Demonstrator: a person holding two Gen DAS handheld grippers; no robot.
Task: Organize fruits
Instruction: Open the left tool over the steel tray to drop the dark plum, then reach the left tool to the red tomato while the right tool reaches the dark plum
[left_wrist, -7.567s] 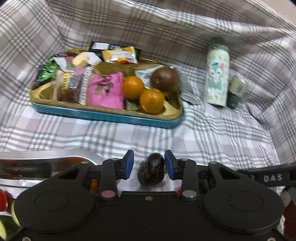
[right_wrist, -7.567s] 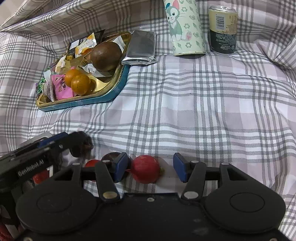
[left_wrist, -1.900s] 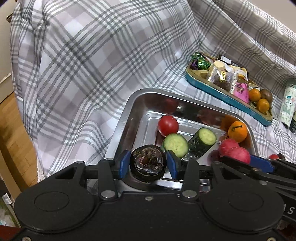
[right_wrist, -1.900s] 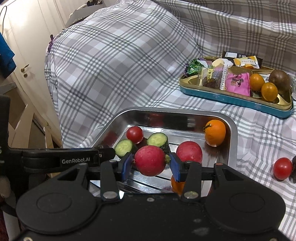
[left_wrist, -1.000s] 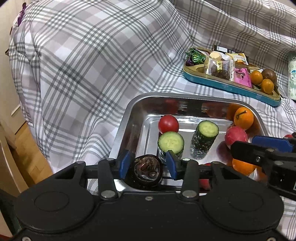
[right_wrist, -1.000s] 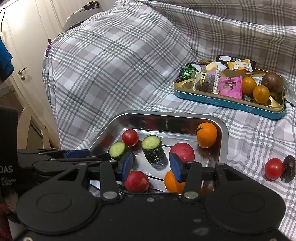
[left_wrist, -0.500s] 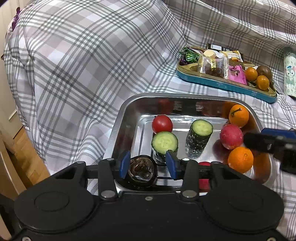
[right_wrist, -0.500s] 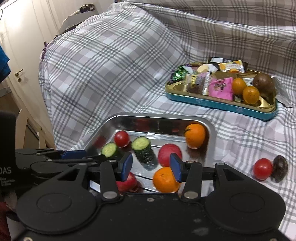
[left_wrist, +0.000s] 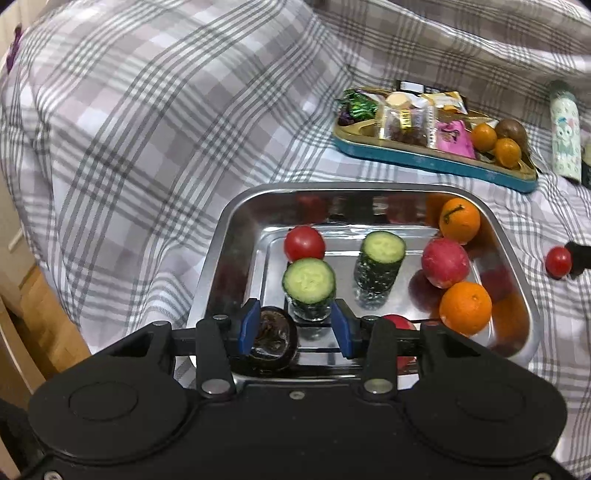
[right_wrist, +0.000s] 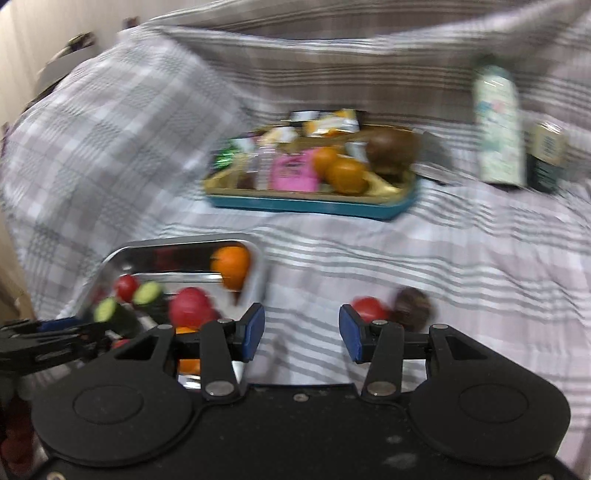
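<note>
The steel tray (left_wrist: 221, 254) holds a cherry tomato (left_wrist: 304, 243), two cucumber pieces (left_wrist: 309, 284), two oranges (left_wrist: 465, 306) and a red fruit (left_wrist: 445, 262). A dark wrinkled fruit (left_wrist: 273, 339) lies in its near corner beside the left pad, apart from the other pad. My left gripper (left_wrist: 294, 330) is open just above it. In the blurred right wrist view my right gripper (right_wrist: 301, 332) is open and empty over the cloth, right of the tray (right_wrist: 177, 240). Just beyond its right finger lie a red tomato (right_wrist: 369, 308) and another dark fruit (right_wrist: 412, 304).
A teal and gold snack tin (left_wrist: 424, 158) with sweets, two small oranges and a brown fruit sits at the back on the checked cloth. A patterned bottle (right_wrist: 498, 125) and a can (right_wrist: 546, 158) stand to its right. The covered surface drops off to the left.
The dark fruit sank out of my left gripper into the tray's near corner. My right gripper left its red fruit in the tray and swung right toward the tomato on the cloth.
</note>
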